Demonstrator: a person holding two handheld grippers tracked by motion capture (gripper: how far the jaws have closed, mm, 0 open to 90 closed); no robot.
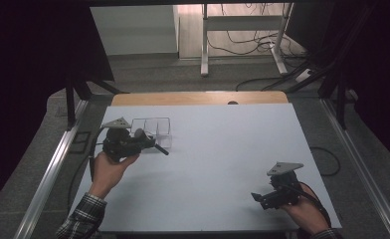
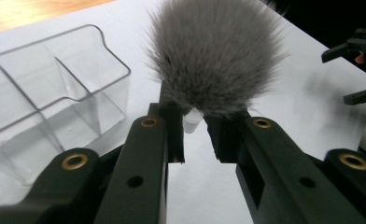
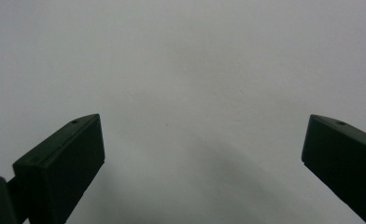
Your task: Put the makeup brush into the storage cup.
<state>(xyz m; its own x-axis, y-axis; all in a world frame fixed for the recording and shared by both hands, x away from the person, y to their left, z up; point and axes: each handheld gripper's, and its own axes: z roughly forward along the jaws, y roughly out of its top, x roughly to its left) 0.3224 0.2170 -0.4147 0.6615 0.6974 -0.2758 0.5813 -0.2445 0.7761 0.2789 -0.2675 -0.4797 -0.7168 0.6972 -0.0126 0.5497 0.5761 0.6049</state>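
Observation:
A fluffy grey tuft on a short white stem sticks out past the tips of my left gripper, whose jaws are shut on the stem. In the high view, my left gripper hovers at the table's left, just in front of a clear plastic organiser. The organiser has several compartments that look bare. My right gripper stands open near the front right of the white table, with nothing between its wide-apart jaws.
A wooden strip runs along the table's far edge. Metal rails flank both sides. Beyond the table are a desk frame and loose floor cables. The right gripper appears at the left gripper view's right edge.

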